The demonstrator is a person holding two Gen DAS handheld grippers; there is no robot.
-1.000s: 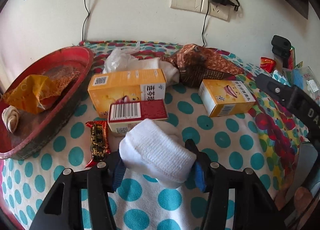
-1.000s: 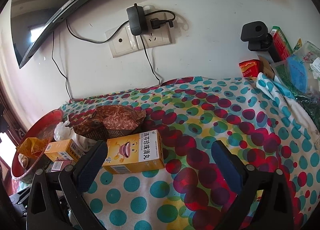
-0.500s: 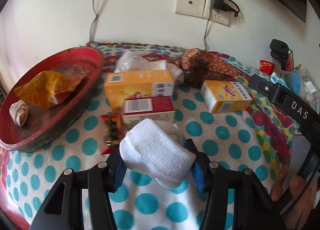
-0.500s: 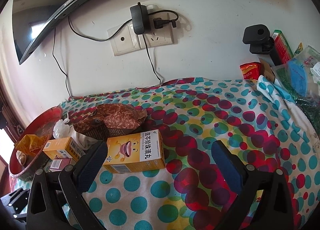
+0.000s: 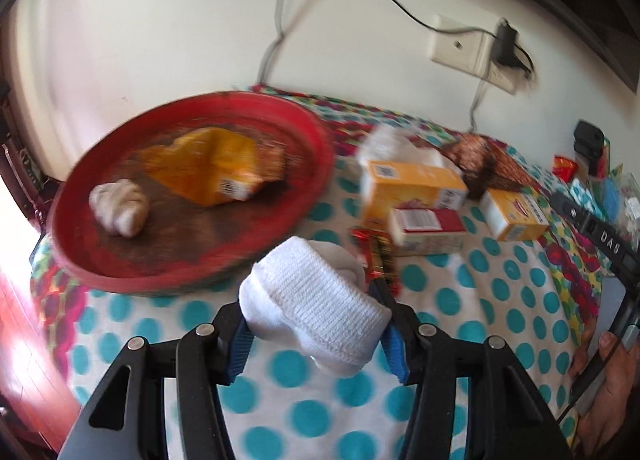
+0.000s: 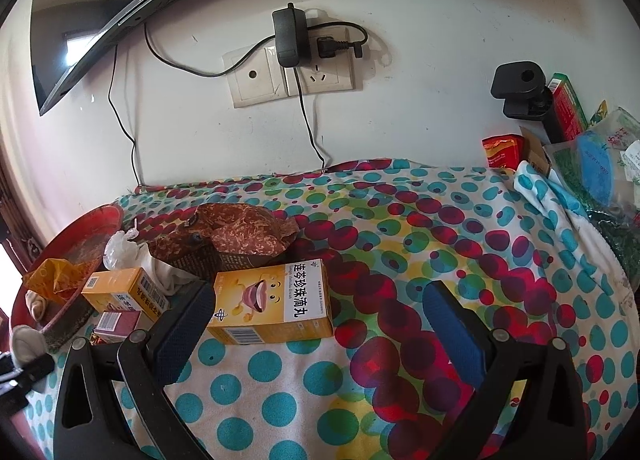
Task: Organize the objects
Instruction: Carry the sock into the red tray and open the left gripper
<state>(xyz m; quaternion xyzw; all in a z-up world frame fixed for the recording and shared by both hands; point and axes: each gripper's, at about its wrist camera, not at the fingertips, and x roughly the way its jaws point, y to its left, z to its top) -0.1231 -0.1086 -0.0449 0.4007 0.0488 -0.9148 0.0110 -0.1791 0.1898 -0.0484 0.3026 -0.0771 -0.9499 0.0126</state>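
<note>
My left gripper (image 5: 316, 330) is shut on a rolled white sock (image 5: 316, 300) and holds it above the dotted cloth, just in front of the red tray (image 5: 320, 147). The tray holds a beige sock ball (image 5: 119, 208) and a yellow packet (image 5: 212, 167). My right gripper (image 6: 320, 334) is open and empty, low over the cloth, with a yellow medicine box (image 6: 272, 306) just beyond its left finger. In the right wrist view the red tray (image 6: 108, 219) sits at the far left.
Right of the tray lie two yellow boxes (image 5: 412, 187) (image 5: 514, 213), a red and white box (image 5: 428, 230), a red snack bar (image 5: 376, 252), a white plastic bag (image 5: 392, 143) and a brown bag (image 6: 236, 236). Packets and a black clamp (image 6: 520, 91) crowd the far right. Cables hang from wall sockets (image 6: 292, 75).
My left gripper has swung left with the white sock, so the red tray now fills the middle of its view. My right gripper has barely moved.
</note>
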